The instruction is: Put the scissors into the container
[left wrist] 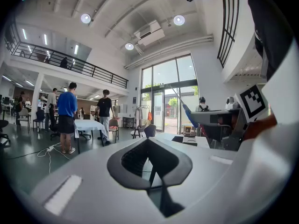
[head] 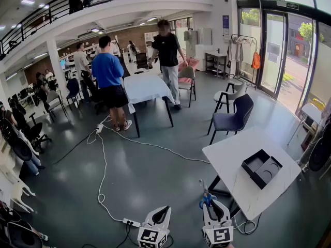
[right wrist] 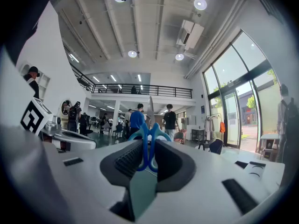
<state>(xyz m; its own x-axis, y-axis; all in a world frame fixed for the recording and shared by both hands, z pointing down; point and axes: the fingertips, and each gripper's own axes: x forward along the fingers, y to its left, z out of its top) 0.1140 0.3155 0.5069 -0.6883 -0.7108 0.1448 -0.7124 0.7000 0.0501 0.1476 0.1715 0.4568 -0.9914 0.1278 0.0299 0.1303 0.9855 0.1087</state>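
Blue-handled scissors stand between the jaws of my right gripper at the bottom of the head view, blades pointing up and away. In the right gripper view the blue handles sit pinched between the black pads, with the grey blade rising above them. The container is a black tray with compartments, lying on a white table ahead and to the right of that gripper. My left gripper hangs beside the right one; its jaws meet at the tips with nothing between them. The left gripper view shows the tray as a dark shape on the table.
A dark chair stands beyond the white table. White cables and a power strip lie on the grey floor by my left gripper. Farther off, people stand around a second white table. Glass doors line the right wall.
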